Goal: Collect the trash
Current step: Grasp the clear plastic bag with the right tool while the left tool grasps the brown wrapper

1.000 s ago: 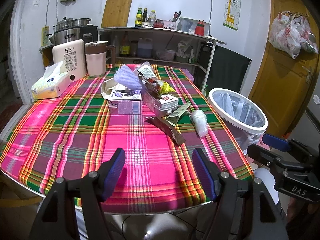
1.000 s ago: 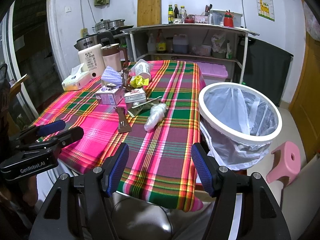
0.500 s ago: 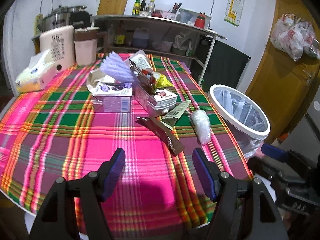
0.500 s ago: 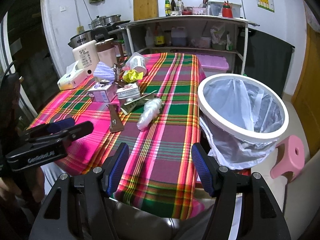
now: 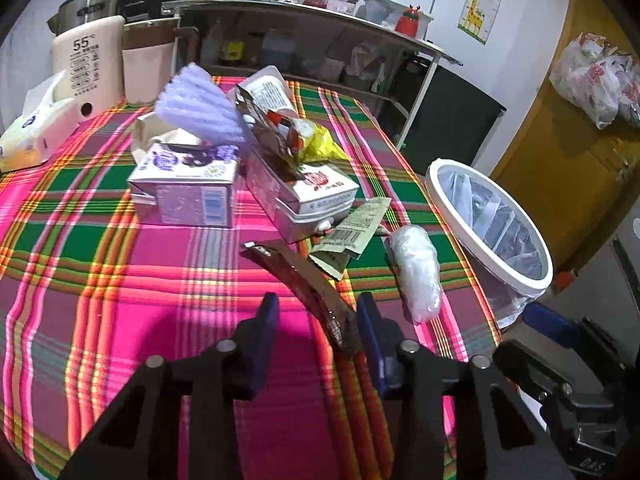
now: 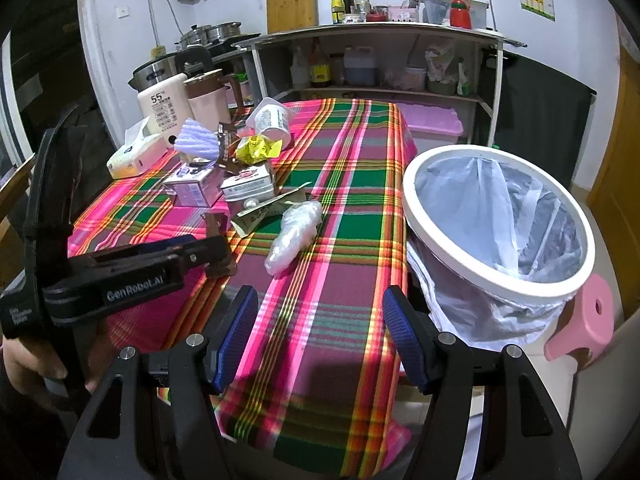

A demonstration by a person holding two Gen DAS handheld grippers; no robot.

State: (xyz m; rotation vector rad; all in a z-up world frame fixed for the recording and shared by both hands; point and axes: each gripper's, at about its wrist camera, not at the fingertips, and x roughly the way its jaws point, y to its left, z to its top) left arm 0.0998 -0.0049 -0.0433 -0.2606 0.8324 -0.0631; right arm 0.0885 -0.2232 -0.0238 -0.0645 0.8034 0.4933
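The left gripper (image 5: 316, 320) had pushed forward across the bench (image 5: 100, 280) and narrowed since a second earlier; its jaws, then wide apart over bare cloth, now bracketed the near end of the brown wrapper (image 5: 304, 280), the right pad touching it, the left not yet closed in. That suggested the first pickup was about to be made. The right gripper (image 6: 320, 336) stayed open and empty near the bench's front edge, with the white-rimmed trash bin (image 6: 496, 272) lined with a clear bag at its 2 o'clock, off the bench's side.

From the left wrist view, a green barcode wrapper (image 5: 352, 232) lay at 12 o'clock, overlapping the brown wrapper's far part, so a lift might drag it. A crumpled clear plastic bag (image 5: 416, 272) sat at 1 o'clock, just beside. Farther, at 11 o'clock, stood a purple carton (image 5: 188, 192), a white tray box (image 5: 312, 200) with a yellow wrapper (image 5: 320, 144), and a tissue pack (image 5: 28, 136) at 10 o'clock.
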